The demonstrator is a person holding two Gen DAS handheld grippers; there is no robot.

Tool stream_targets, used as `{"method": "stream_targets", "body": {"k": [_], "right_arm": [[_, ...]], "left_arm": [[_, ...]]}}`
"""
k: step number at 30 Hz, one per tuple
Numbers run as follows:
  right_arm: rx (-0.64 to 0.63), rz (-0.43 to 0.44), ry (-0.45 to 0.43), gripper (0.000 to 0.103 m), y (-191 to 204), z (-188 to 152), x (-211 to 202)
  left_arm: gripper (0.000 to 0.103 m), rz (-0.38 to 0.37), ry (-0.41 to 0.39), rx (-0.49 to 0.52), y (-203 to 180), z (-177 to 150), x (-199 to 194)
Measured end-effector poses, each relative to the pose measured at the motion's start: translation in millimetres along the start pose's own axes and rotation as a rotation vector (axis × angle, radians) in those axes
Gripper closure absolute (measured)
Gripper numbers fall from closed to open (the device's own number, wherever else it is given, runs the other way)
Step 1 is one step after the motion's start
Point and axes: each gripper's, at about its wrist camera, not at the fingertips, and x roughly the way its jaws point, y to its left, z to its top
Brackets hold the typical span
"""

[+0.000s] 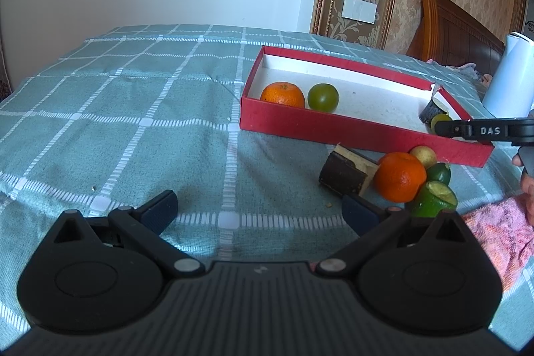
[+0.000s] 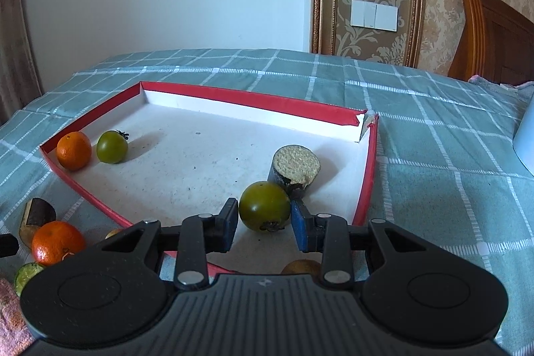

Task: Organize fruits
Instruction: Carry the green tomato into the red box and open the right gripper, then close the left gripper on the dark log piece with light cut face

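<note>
The right claw (image 2: pixel 265 224) stands parted at lower centre of its view, a green tomato (image 2: pixel 264 205) between its blue pads; the left pad shows a sliver of gap, so the fruit looks released rather than pinched. The tomato rests on the floor of the red box (image 2: pixel 365 189), stem end tipped toward the camera, with no long axis to speak of. Just behind it stands a cut dark-skinned chunk (image 2: pixel 293 167), pale face up. At the box's far left sit an orange (image 2: pixel 73 150) and a second tomato (image 2: pixel 112 146). The left claw (image 1: pixel 258 211) hangs spread and empty over the bed. By this count four pieces are boxed; another orange (image 1: pixel 399 176), limes (image 1: pixel 432 199) and a second chunk (image 1: pixel 345 174) remain outside.
</note>
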Motion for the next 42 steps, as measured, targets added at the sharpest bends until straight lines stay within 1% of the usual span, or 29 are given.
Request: {"method": "stream_targets", "body": {"k": [1, 2, 4, 8, 10, 12, 13, 14, 15, 19, 22, 24, 27, 30, 32, 33, 34, 35, 39, 42], "right_arm": [[0.000, -0.007, -0.014, 0.048, 0, 0, -3], [-0.001, -0.015, -0.031, 0.038, 0, 0, -7], [-0.008, -0.023, -0.063, 0.035, 0, -1, -14], [-0.016, -0.032, -0.092, 0.035, 1, -3, -24], [-0.004, -0.039, -0.111, 0.035, 0, -6, -29], [0.020, -0.026, -0.126, 0.035, -4, -8, -36], [0.037, -0.015, -0.135, 0.034, -6, -10, -40], [0.052, -0.004, -0.142, 0.031, -9, -11, -43], [0.061, 0.003, -0.149, 0.030, -10, -13, -47], [0.046, -0.010, -0.185, 0.029, -8, -18, -57], [0.024, -0.018, -0.190, 0.029, -4, -20, -59], [0.015, -0.010, -0.185, 0.029, -2, -20, -58], [0.005, -0.011, -0.180, 0.029, 0, -21, -58], [0.004, -0.012, -0.172, 0.029, 0, -21, -56], [0.006, -0.012, -0.166, 0.029, -1, -22, -56], [0.006, -0.013, -0.166, 0.029, 0, -22, -55], [0.005, -0.014, -0.167, 0.029, 0, -22, -55], [0.004, -0.014, -0.168, 0.029, 0, -22, -56], [-0.003, -0.020, -0.160, 0.029, 2, -23, -54], [-0.007, -0.020, -0.153, 0.029, 3, -22, -53]], "left_arm": [[0.000, 0.000, 0.000, 0.001, 0, 0, 0], [0.000, 0.001, 0.000, 0.001, 0, 0, 0], [0.000, 0.001, 0.001, 0.002, 0, 0, 1], [0.000, 0.001, 0.001, 0.002, 0, 0, 0], [0.000, 0.001, 0.001, 0.003, 0, 0, 0], [0.000, 0.002, 0.001, 0.005, 0, 0, 1], [0.000, 0.003, 0.000, 0.007, -1, 0, 1], [0.000, 0.005, -0.003, 0.009, -1, 0, 0], [0.000, 0.007, -0.005, 0.012, -1, 0, -1], [0.000, 0.017, -0.027, 0.044, -10, -2, -8], [0.000, -0.022, -0.049, 0.071, -19, -1, -15], [0.000, -0.014, -0.064, 0.123, -29, 1, -17], [0.000, -0.013, -0.055, 0.251, -45, 6, -14], [0.000, -0.045, -0.038, 0.330, -53, 11, -8], [0.001, -0.092, -0.024, 0.359, -55, 13, -3], [0.004, -0.121, -0.013, 0.366, -55, 15, 0], [0.012, -0.142, -0.012, 0.373, -55, 16, 1], [0.017, -0.158, -0.007, 0.380, -54, 18, 3], [0.021, -0.222, 0.028, 0.367, -48, 24, 8], [0.022, -0.259, 0.044, 0.380, -41, 25, 12]]}}
